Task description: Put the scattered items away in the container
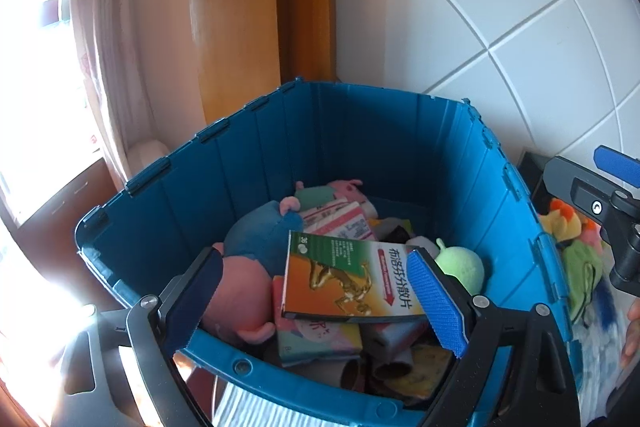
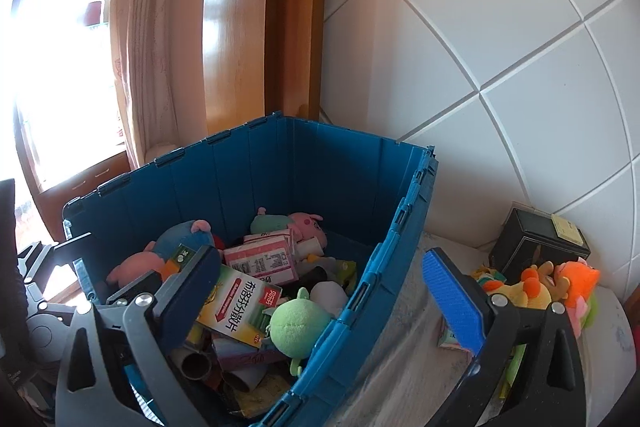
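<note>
A blue plastic crate (image 1: 400, 131) (image 2: 280, 163) holds plush toys, boxes and cardboard tubes. My left gripper (image 1: 316, 299) is open over the crate's near side. A green and orange medicine box (image 1: 352, 279) (image 2: 240, 303) lies tilted on top of the pile between the left fingers, free of the left one and close against the right pad. My right gripper (image 2: 328, 303) is open and empty, its fingers either side of the crate's right wall. A green plush ball (image 1: 460, 267) (image 2: 298, 323) lies in the crate. Orange and yellow plush toys (image 2: 548, 283) (image 1: 568, 227) lie outside, to the right.
A black box (image 2: 536, 243) stands by the white tiled wall (image 2: 520, 67) at the right. A small packet (image 2: 448, 339) lies on the pale cloth surface (image 2: 400, 367). A curtain (image 2: 144, 47), wooden frame (image 2: 288, 27) and bright window stand behind the crate.
</note>
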A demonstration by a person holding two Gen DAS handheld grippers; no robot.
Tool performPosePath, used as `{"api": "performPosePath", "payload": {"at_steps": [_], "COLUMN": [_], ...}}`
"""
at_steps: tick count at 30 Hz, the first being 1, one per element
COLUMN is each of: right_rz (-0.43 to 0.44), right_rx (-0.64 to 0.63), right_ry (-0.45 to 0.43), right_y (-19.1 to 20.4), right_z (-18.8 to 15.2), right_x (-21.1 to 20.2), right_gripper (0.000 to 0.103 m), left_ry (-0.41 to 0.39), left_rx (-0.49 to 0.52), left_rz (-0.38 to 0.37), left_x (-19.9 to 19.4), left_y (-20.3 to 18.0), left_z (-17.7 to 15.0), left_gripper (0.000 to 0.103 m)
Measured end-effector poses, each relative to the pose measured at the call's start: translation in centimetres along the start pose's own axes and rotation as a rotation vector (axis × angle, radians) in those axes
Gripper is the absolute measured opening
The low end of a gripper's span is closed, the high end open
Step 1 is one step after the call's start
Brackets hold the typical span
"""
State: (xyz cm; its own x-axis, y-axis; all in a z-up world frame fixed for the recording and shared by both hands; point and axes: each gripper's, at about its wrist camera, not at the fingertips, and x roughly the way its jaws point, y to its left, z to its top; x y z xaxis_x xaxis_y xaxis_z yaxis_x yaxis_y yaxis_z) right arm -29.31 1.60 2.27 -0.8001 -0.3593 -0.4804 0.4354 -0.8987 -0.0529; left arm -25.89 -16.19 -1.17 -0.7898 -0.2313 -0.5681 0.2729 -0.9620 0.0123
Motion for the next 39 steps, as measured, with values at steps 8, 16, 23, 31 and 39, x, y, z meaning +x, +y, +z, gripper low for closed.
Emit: {"api": "performPosePath", "payload": {"at_steps": [8, 16, 23, 31, 39], "right_rz": [-0.101, -0.262, -0.334, -0.356, -0.335], "right_rx": [0.09, 0.22, 0.265, 0.278, 0.304], "right_ry": [0.028, 0.044, 0.098, 0.243, 0.319], "right_y": [-5.8, -17.7, -29.7, -41.9, -50.3], "right_z": [-3.4, -8.8, -14.1, -18.2, -16.7], "right_x": [-3.6, -9.8, -13.3, -11.4, -4.0], "right_gripper": [0.103, 0.103, 0.103, 0.103, 0.103], "left_ry": [-0.079, -0.141, -0.108, 0.068, 0.154], "left_rx": [0.031, 0.139, 0.189, 0.232, 0.261], "left_rz": [-0.099, -0.219, -0.277, -0.239, -0.21], "left_x": [-4.1, -8.3, -9.3, -3.2, 5.8], "left_y": [-4.3, -15.0, -27.6, -39.1, -45.4], "left_z": [0.4, 0.7, -1.2, -4.1, -2.2], "left_gripper": [0.099, 0.101, 0.102, 0.102, 0.102]}}
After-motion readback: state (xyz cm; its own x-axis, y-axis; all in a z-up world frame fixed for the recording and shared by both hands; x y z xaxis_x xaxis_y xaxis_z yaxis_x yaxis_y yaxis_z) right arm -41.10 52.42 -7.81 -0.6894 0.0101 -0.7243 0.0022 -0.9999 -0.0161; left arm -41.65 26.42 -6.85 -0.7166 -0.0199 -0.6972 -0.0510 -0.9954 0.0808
